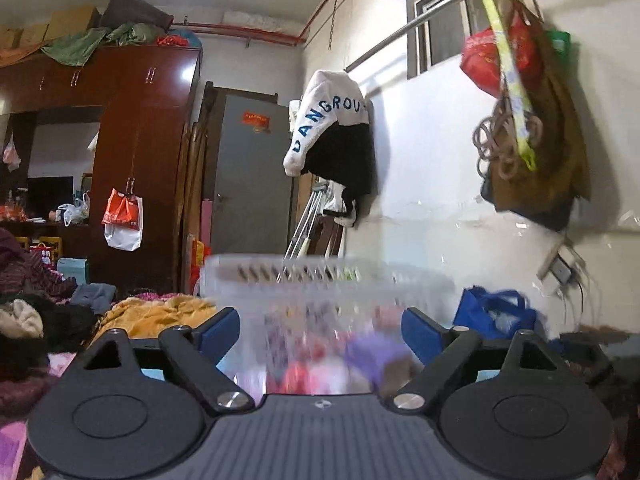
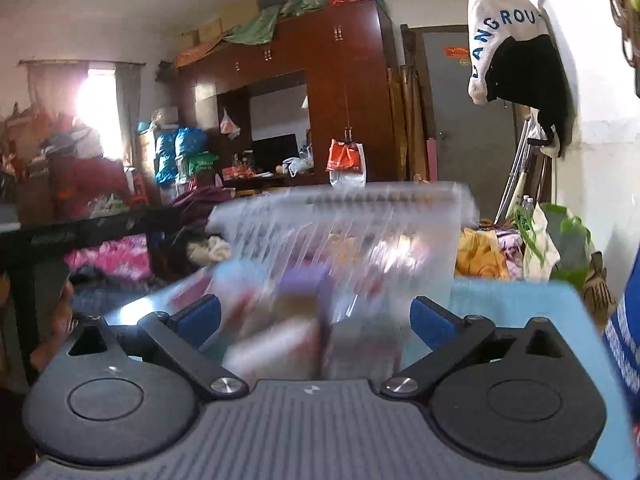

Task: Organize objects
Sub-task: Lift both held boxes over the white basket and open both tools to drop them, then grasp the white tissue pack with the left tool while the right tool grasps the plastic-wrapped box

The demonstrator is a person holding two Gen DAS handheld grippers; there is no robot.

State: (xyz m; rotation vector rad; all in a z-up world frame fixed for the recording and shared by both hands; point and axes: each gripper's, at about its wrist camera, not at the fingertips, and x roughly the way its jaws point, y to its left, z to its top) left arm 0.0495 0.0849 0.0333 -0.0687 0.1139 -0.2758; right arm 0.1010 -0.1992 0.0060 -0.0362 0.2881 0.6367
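Observation:
A clear slotted plastic basket (image 1: 320, 280) stands right in front of both grippers, blurred by motion, with several colourful small items inside, among them a purple one (image 1: 372, 352). It also shows in the right wrist view (image 2: 360, 224), with the purple item (image 2: 304, 280) near its front. My left gripper (image 1: 320, 332) is open, its blue pads either side of the basket's near wall. My right gripper (image 2: 316, 320) is open too, with the basket between its pads. Neither grips anything that I can see.
A light blue tabletop (image 2: 512, 304) holds the basket. A blue bag (image 1: 496, 312) lies to the right, yellow cloth (image 1: 152, 312) and piled clothes to the left. A dark wardrobe (image 1: 132, 152), a grey door (image 1: 252, 176) and a hanging white-and-black jacket (image 1: 332, 136) are behind.

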